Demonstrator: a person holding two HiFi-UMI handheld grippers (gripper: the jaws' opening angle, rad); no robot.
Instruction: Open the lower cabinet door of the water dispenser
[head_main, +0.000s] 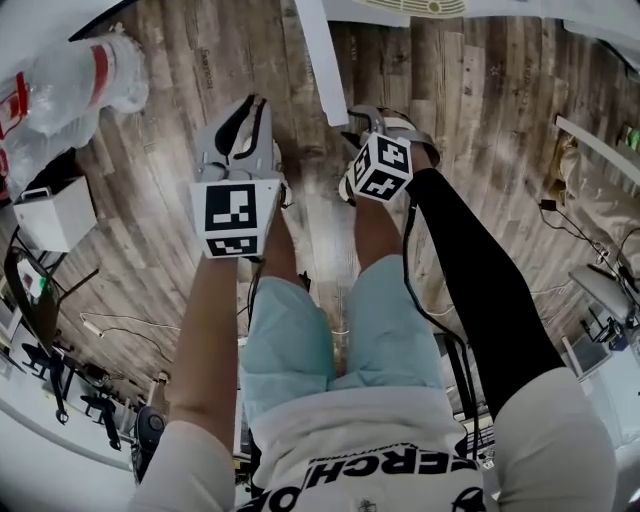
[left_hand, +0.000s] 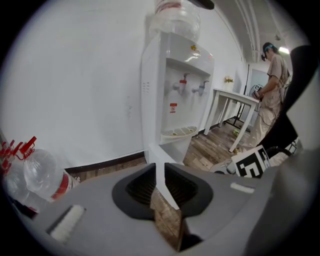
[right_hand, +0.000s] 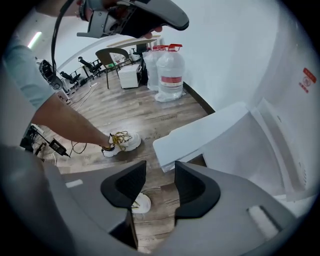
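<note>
White and thin from above, the lower cabinet door (head_main: 322, 60) shows edge-on in the head view, swung out over the wooden floor (head_main: 170, 230). The left gripper (head_main: 252, 108) hangs just left of the door and the right gripper (head_main: 380, 122) sits near its free end. Both forearms reach forward and down over the thighs, marker cubes facing up.

In the left gripper view the water dispenser (left_hand: 172, 95) stands against the wall, and its door runs toward the camera in line with the jaws. Those jaws are only a narrow slit apart and grip nothing. The door is merely seen through the gap.

In the right gripper view the jaws stand well apart and empty, with the door's free edge just beyond them.

The door looks largely open already. To finish well, I judge the right gripper should push or pinch near that free edge, far from the hinge. It should then follow the door's arc without twisting the thin panel.
</note>
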